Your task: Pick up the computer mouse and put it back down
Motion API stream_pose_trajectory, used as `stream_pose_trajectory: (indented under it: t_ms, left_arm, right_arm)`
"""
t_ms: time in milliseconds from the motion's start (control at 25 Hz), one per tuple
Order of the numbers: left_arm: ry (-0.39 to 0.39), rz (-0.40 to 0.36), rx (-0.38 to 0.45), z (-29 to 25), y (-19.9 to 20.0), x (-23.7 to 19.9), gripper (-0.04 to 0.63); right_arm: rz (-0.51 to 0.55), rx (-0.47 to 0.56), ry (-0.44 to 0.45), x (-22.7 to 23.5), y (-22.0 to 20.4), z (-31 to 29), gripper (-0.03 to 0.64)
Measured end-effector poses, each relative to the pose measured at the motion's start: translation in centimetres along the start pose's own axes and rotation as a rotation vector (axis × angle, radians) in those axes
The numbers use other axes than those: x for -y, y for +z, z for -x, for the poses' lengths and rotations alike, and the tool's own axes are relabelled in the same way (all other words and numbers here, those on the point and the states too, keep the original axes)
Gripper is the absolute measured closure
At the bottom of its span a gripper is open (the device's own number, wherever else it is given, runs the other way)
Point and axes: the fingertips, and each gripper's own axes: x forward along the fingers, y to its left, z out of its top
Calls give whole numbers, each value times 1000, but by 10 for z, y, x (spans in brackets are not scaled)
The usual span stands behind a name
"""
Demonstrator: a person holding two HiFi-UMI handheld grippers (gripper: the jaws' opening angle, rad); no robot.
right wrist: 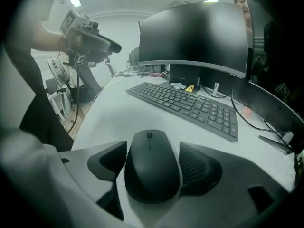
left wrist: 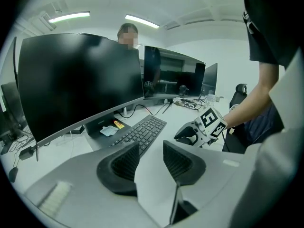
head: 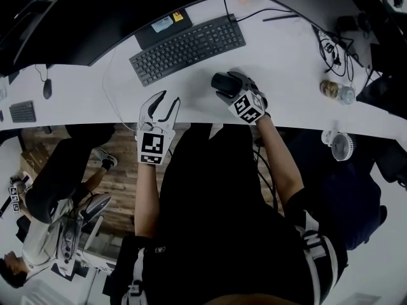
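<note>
Black computer mouse (right wrist: 151,170) gripped at both sides by right gripper (right wrist: 153,161), just near of keyboard (head: 188,47) on white desk (head: 286,49); left gripper (left wrist: 151,158) further left, jaws apart with nothing between.

A faint pale wordmark, seemingly "Lenovo", stands on the flat black monitor stand base (left wrist: 95,126), ahead and left of the left gripper (left wrist: 151,158). The yellow sticker (left wrist: 118,124) and pale blue label (left wrist: 108,131) beside it are unreadable. The white cube (left wrist: 211,121) on the right gripper (left wrist: 186,133) carries only black coded squares.
</note>
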Motion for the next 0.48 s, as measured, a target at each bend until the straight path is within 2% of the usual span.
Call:
stream_pose_trajectory:
  t_ms: [280, 360, 480]
  left_arm:
    - [11, 1, -4, 4, -3, -4, 446]
    - [14, -2, -1, 6, -3, -4, 446]
    - [16, -3, 9, 9, -1, -3, 449]
  right_arm:
    - [-48, 41, -22, 4, -1, -9, 271]
    - [-43, 44, -24, 3, 0, -9, 305]
    - [-42, 43, -30, 2, -1, -8, 311]
